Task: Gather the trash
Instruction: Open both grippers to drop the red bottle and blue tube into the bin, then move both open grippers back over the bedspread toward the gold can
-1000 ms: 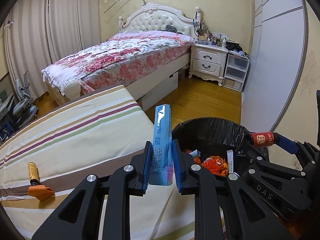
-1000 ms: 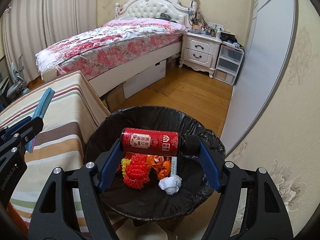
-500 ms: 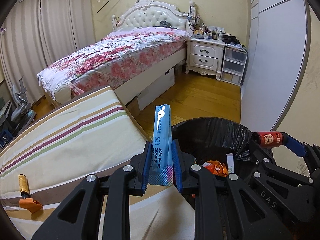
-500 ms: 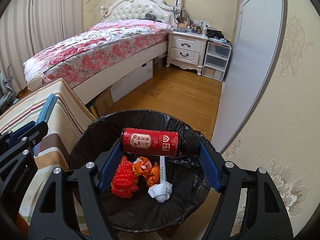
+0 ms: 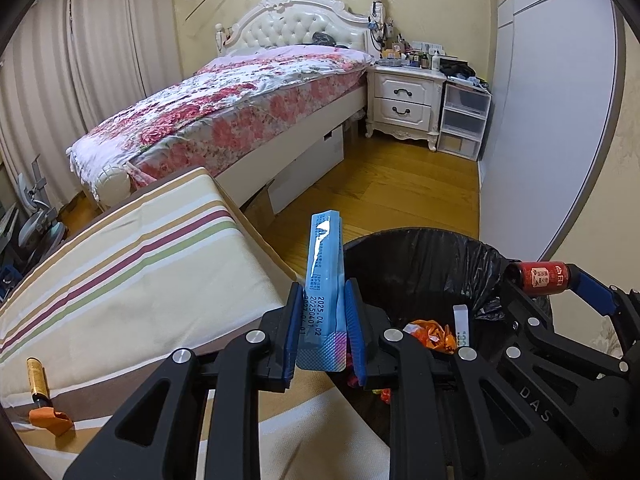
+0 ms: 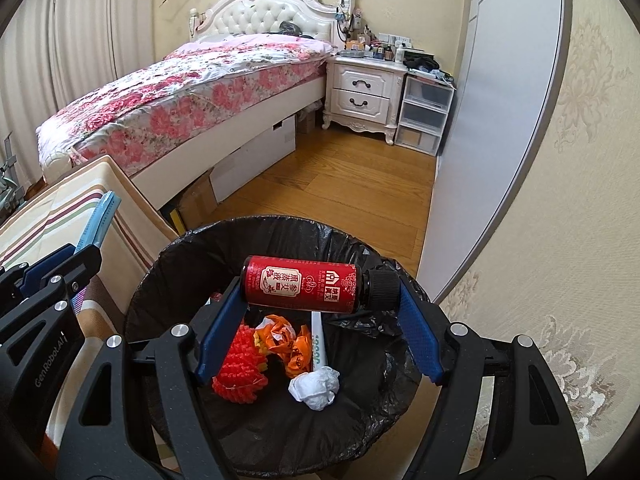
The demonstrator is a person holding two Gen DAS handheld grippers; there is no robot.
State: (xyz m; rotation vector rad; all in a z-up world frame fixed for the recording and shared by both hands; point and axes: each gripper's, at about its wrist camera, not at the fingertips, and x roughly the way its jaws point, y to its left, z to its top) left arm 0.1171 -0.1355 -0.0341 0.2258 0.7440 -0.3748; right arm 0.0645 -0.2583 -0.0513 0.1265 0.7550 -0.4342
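1. While the left gripper (image 5: 323, 336) has its jaws clenched on an upright blue packet (image 5: 323, 288), they are easing apart.
2. Lengthwise between the right gripper (image 6: 320, 322) jaws sits a gripped red bottle (image 6: 304, 283).
3. Below both jaws gapes the black-lined bin (image 6: 160, 276).

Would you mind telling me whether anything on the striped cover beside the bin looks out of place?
Yes: a small amber bottle lies on its side near the striped cover's lower left edge, with a crumpled orange wrapper at its end. Both look like uncollected trash.
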